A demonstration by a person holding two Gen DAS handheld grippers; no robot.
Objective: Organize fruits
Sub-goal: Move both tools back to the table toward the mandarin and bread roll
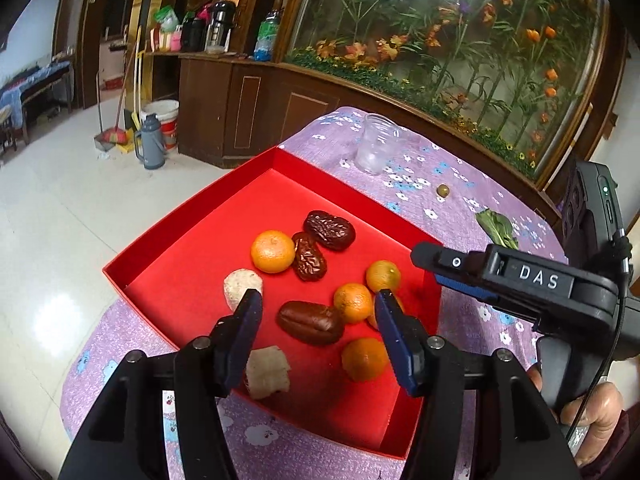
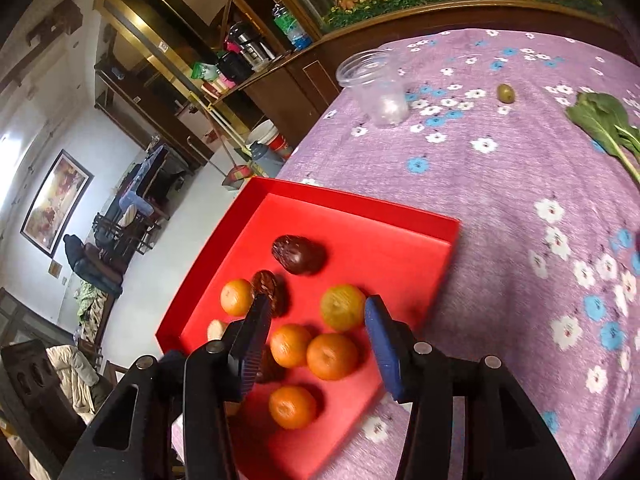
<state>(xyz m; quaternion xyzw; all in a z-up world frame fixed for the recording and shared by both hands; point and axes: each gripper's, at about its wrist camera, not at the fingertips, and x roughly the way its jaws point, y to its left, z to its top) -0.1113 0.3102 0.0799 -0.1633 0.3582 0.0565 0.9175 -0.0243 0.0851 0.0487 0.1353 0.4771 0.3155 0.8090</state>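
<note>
Both tools hang over the red box point(image 1: 192, 216) that sits on the near left part of the table point(image 2: 500, 200), and both are open with nothing between their pads. The left tool point(image 1: 318, 304) hovers above a dark date point(image 1: 310, 322) in the near part of the box; the right tool point(image 2: 316, 316) hovers above a cluster of mandarins point(image 2: 332, 356) nearer the box's right wall.

Risks from here, as I judge them: the fruit lies packed close, so a tool closing on one mandarin could nudge its neighbour and set it rolling, since the round skins give the pads little purchase. The soft, wrinkled dates could be squashed or stick to a pad if gripped hard. The two tools work close together over one box, and the right tool's body already reaches across the left view, so they could knock each other. The box is light card at the table's left edge; a downward push on its wall could tip or slide it.

Counted: five mandarins in the box, one of them greenish point(image 2: 342, 306); three dates; two pale chunks point(image 1: 267, 374) on the near left side, whose kind I cannot tell. Outside the box, on the far table, stand one clear plastic cup point(image 1: 376, 144), one small green fruit point(image 1: 443, 191) and one leafy green point(image 2: 604, 120).
</note>
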